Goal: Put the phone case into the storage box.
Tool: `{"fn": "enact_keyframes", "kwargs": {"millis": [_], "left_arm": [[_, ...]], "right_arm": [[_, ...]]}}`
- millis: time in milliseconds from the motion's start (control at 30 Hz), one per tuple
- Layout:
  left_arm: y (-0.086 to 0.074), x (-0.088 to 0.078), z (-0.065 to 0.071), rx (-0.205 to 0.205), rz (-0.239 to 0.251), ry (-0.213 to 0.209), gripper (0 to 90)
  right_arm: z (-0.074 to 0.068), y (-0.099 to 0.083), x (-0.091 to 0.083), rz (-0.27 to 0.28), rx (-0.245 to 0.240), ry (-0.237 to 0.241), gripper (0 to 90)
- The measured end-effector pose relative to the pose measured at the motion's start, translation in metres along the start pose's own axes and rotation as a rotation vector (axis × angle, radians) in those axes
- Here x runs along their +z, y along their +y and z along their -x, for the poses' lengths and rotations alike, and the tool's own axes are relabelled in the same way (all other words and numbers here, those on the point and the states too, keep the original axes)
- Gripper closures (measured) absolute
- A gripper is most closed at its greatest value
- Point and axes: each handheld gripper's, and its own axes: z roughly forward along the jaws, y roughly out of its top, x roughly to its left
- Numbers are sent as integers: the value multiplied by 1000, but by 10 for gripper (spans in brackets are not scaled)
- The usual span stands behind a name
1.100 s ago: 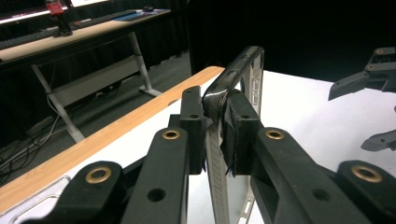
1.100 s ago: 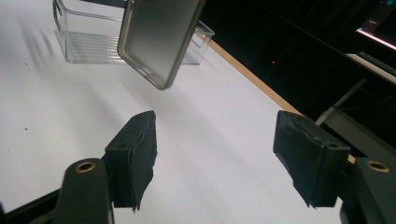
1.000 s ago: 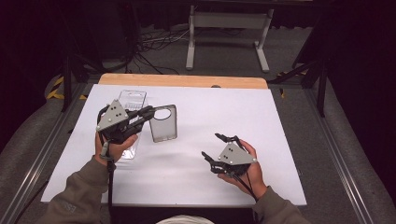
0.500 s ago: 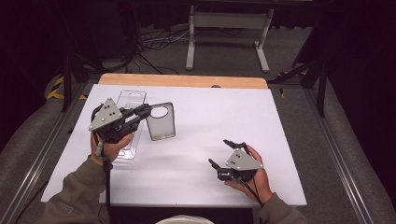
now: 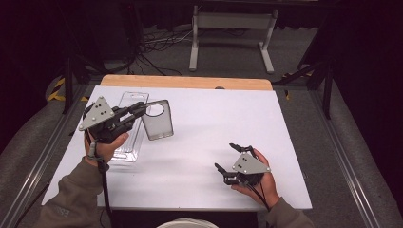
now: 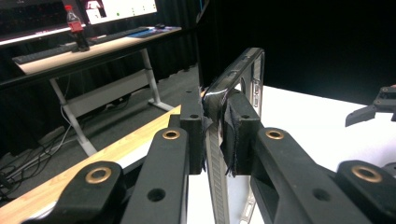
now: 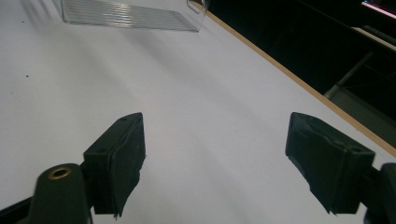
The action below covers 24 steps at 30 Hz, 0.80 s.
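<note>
The left claw point(image 5: 138, 110) clamps the edge of a clear phone case point(image 5: 157, 119), holding it above the white desk point(image 5: 199, 142) beside a plastic tray point(image 5: 127, 137). The right claw point(image 5: 232, 156), well apart near the desk's front, has just been opening and stands wide with nothing between its jaws.

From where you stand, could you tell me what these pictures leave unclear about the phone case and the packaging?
- Phone case, left gripper view: seen edge-on, its lower part hidden behind the pads of the left gripper clamped on it.
- Clear plastic tray, high view: partly covered by the left gripper and hand; any contents cannot be made out.
- Tray, right gripper view: cut off by the top edge, beyond the open right gripper.
</note>
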Motion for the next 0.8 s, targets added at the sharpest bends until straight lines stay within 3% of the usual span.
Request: {"fn": "enact_keyframes", "kwargs": {"millis": [333,800], "left_arm": [[2,-10,-9,0,11,17,799],[2,-19,-21,-7,23,43,799]], "right_arm": [[-2,0,2,23,12,19,143],[-1,0,0,58,37,-10,108]]}}
